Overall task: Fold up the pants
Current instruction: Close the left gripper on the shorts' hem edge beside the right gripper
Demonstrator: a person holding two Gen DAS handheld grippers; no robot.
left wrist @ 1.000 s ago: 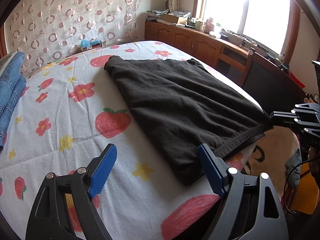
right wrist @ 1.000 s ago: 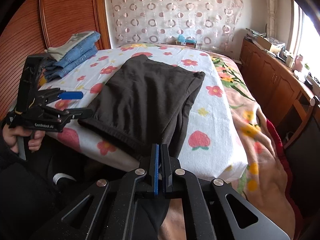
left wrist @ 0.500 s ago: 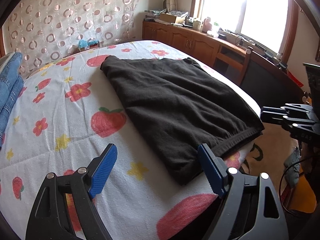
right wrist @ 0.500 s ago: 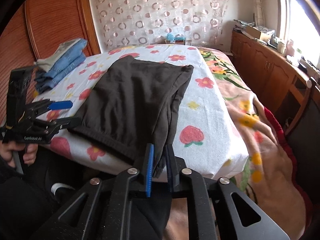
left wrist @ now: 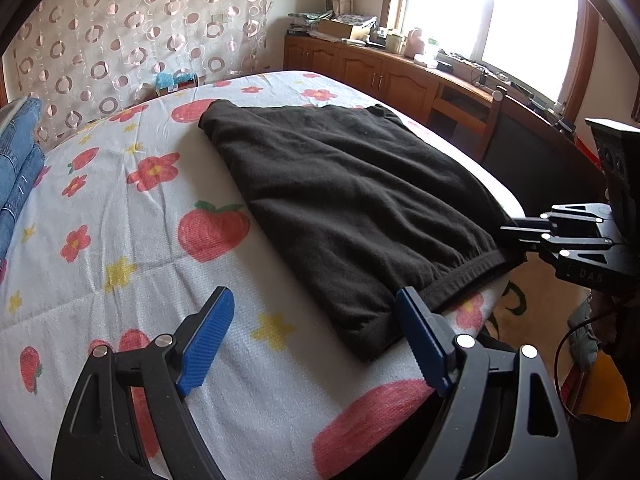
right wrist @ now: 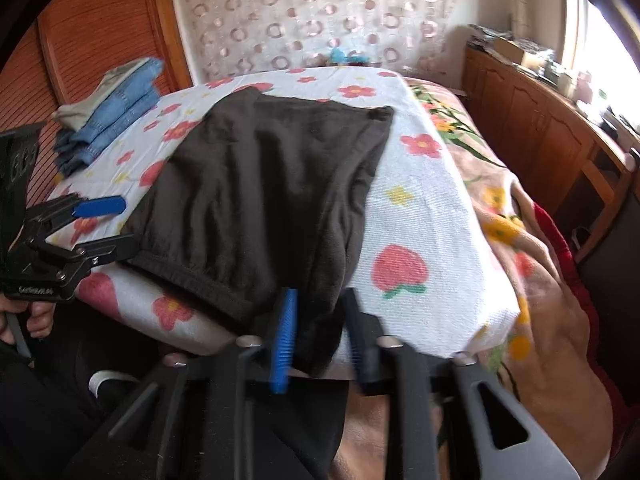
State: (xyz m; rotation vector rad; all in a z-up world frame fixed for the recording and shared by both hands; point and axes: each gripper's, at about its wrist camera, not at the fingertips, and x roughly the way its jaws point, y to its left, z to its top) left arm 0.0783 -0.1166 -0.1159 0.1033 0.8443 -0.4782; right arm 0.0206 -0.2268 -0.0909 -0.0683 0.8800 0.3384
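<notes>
Black pants [left wrist: 352, 208] lie folded flat on the flowered bed sheet [left wrist: 120, 240], waistband toward the near edge. My left gripper [left wrist: 316, 340] is open and empty, its right finger beside the waistband's near corner. My right gripper [right wrist: 320, 336] is open, its jaws apart on either side of the pants' [right wrist: 264, 184] hanging corner, no longer clamping it. The right gripper [left wrist: 516, 232] shows at the waistband's far corner in the left wrist view. The left gripper [right wrist: 108, 226] shows at the waistband's left corner in the right wrist view.
Folded blue jeans [right wrist: 112, 108] are stacked at the bed's far left. A wooden cabinet [left wrist: 384, 76] with clutter runs under the window on the right. A flowered blanket [right wrist: 520, 240] hangs off the bed's right side. A patterned curtain [left wrist: 120, 40] is behind the bed.
My right gripper has opened and let go of the pants' corner, which now rests at the bed edge. The left gripper stayed open and shifted slightly.
</notes>
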